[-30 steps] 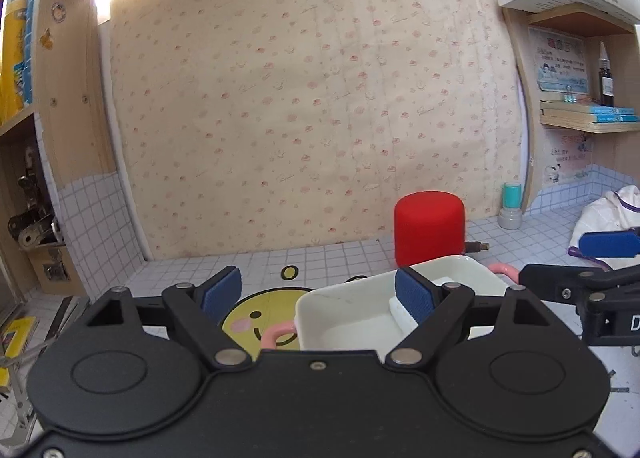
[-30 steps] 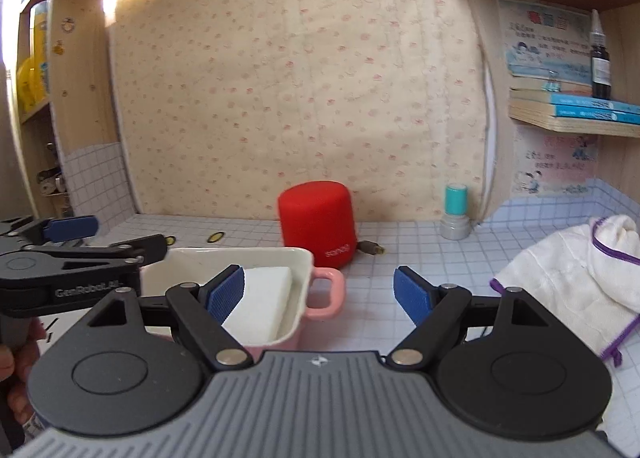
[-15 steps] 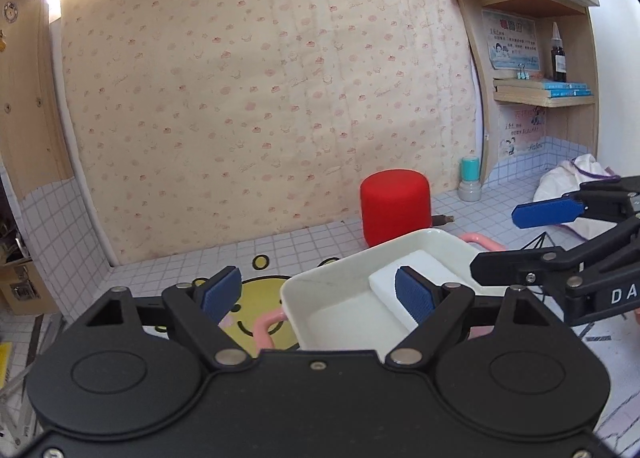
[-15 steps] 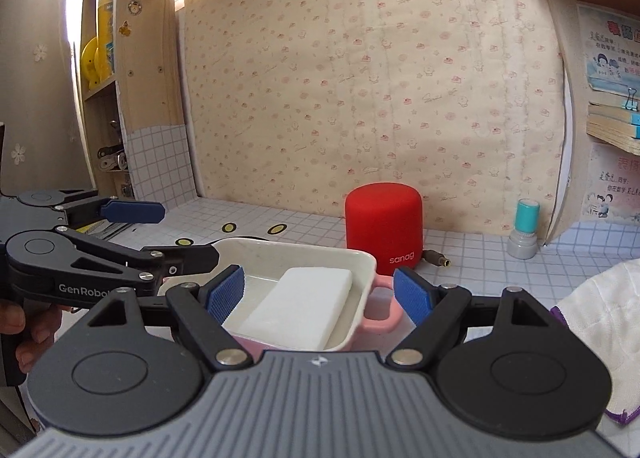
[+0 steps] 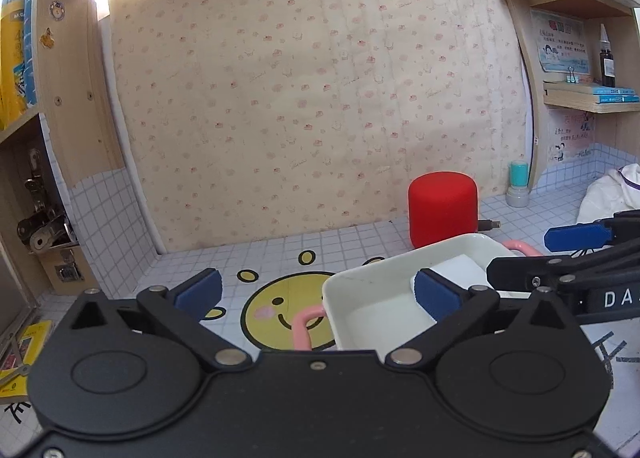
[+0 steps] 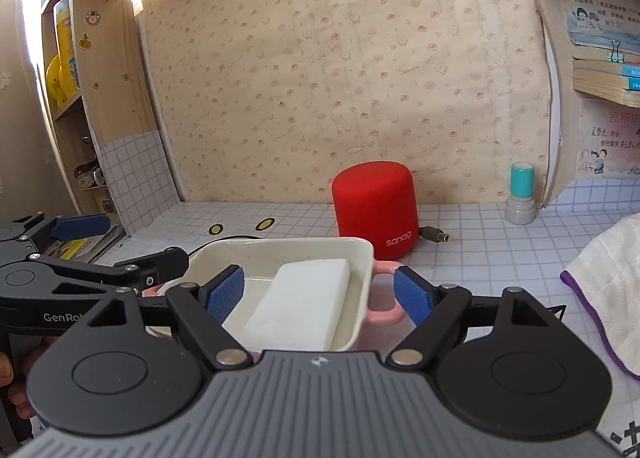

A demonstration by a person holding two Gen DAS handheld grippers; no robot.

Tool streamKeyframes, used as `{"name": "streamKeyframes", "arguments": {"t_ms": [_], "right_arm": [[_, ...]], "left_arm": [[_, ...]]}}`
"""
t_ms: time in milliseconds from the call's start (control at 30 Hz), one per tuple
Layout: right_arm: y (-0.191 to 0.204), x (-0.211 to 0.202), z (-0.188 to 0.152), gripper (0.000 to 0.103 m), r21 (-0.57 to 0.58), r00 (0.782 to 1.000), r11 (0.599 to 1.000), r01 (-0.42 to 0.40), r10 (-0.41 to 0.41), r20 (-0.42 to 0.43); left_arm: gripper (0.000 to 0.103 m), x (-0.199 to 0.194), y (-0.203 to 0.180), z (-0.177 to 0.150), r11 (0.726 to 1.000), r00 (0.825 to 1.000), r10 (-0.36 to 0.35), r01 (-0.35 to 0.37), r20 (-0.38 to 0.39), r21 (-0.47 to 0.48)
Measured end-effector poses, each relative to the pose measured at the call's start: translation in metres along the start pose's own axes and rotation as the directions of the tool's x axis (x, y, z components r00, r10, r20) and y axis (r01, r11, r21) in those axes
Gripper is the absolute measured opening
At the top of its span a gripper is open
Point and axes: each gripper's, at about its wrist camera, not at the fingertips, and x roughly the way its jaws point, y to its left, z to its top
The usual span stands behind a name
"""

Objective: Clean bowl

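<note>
Our left gripper [image 5: 316, 292] fingers are opening around the white rectangular ceramic bowl's [image 5: 372, 286] pink handle to steady it; right gripper [image 6: 319, 292] gapes (empty) above the white sponge block [image 6: 298, 304].

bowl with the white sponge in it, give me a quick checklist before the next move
1. White sponge lies inside the bowl: ok.
2. Right claw open, nothing pressed between its pads: ok.
3. Left claw free of any load: ok, its jaws are opening, and the bowl's near pink handle lies between them unpinched.
4. Bowl held steady for scrubbing: not ok, neither claw grips it.
5. Red speaker apart from the bowl: cannot tell, it stands close behind the rim.
6. White cloth out of the way: ok, it lies off to the right.
</note>
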Motion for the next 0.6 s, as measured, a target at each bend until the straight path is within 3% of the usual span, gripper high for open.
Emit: {"name": "streamKeyframes", "arguments": {"t_ms": [133, 600], "right_arm": [[-0.001, -0.002, 0.002, 0.083, 0.000, 1.000, 1.000, 0.009, -0.009, 0.009], [0.001, -0.005, 0.004, 0.083, 0.035, 0.998, 0.997, 0.070, -0.070, 0.000]], "left_arm": [[0.103, 0.001, 0.002, 0.003, 1.000, 1.000, 0.004, -0.004, -0.010, -0.026], [0.103, 0.016, 0.018, 0.014, 0.971, 0.980, 0.150, -0.171, -0.133, -0.166]]}}
